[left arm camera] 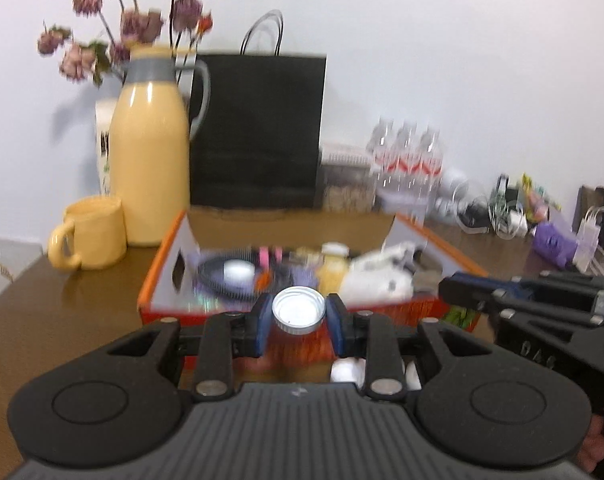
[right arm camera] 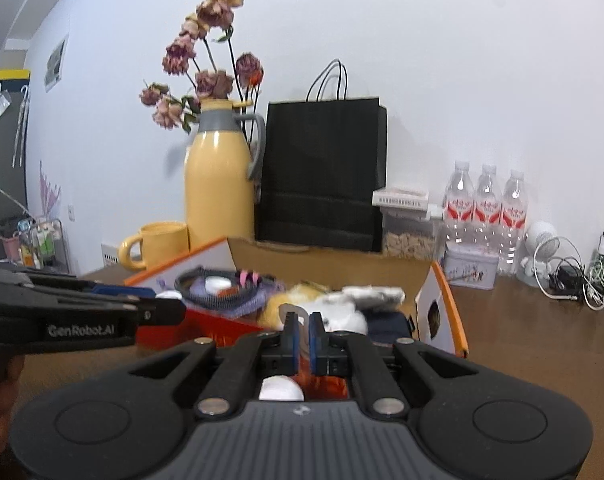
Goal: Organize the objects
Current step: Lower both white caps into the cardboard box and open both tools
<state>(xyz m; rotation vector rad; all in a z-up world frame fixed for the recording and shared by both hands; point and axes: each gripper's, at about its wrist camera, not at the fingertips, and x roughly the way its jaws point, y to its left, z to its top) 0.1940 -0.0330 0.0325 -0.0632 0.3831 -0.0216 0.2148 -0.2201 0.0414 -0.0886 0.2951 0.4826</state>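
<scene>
A brown wooden surface (right arm camera: 542,340) stands against a plain white wall (right arm camera: 462,60). Along the surface's back edge, from left to right, stand a yellow ceramic mug (right arm camera: 158,244), a tall yellow jug with a grey collar and handle (right arm camera: 218,184) with dried pink flowers (right arm camera: 206,60) above it, a black paper carrier bag (right arm camera: 322,172) and three clear plastic water bottles with red labels (right arm camera: 486,208). Tangled white cables (right arm camera: 582,280) lie near the back right corner.

In the middle of the surface sits an open orange-and-white cardboard box (left arm camera: 162,272), crowded with blurred small items.

The left gripper (left arm camera: 298,316) hovers just in front of the box's near wall, its blue pads pinching a small jar with a round silver metal lid (left arm camera: 298,310); the jar's body is blurred.

The right gripper (right arm camera: 302,338) is at the box's near edge, its fingers pressed together on what looks like a thin pale strip.
</scene>
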